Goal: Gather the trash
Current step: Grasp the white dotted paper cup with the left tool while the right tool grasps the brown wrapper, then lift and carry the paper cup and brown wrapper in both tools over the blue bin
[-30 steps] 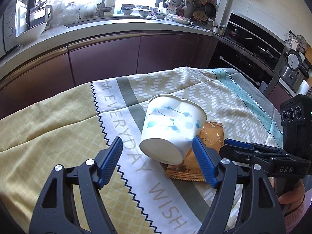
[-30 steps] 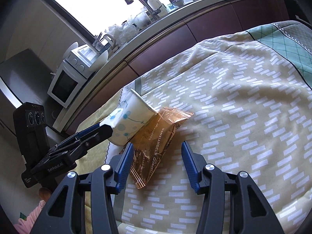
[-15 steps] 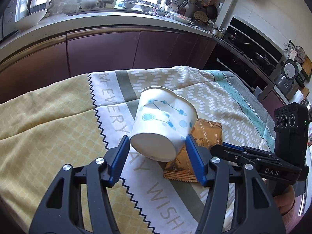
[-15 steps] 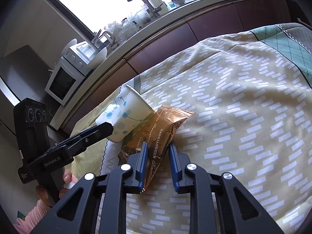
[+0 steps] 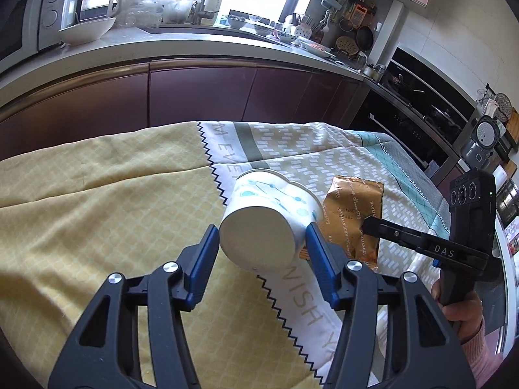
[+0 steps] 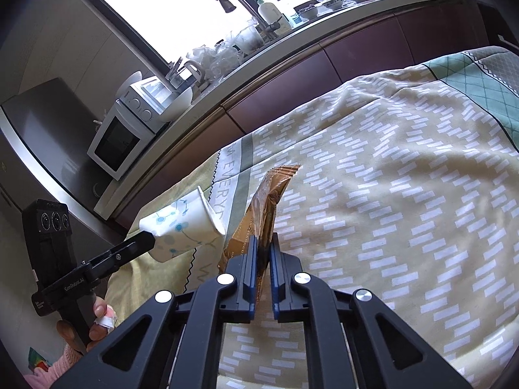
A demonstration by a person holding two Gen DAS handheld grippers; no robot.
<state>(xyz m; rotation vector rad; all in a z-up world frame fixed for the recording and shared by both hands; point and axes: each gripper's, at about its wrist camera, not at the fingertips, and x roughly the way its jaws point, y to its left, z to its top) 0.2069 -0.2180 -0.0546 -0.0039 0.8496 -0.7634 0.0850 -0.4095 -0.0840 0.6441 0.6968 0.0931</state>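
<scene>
My left gripper (image 5: 261, 243) is shut on a white paper cup with blue dots (image 5: 266, 214), its flat bottom toward the camera, held above the cloth. The cup also shows in the right wrist view (image 6: 181, 227), in the left gripper (image 6: 147, 243). My right gripper (image 6: 263, 253) is shut on the lower end of a brown-gold snack wrapper (image 6: 269, 201) and lifts it on edge off the cloth. In the left wrist view the wrapper (image 5: 353, 207) sits right of the cup with the right gripper (image 5: 366, 225) on it.
A patterned yellow, white and teal cloth (image 5: 97, 210) covers the table. Behind it runs a kitchen counter (image 5: 162, 42) with dishes and a microwave (image 6: 123, 136). An oven wall (image 5: 421, 97) stands at the right.
My left gripper closed on the cup and lifted it. My right gripper closed on the wrapper and raised it on edge off the cloth.
</scene>
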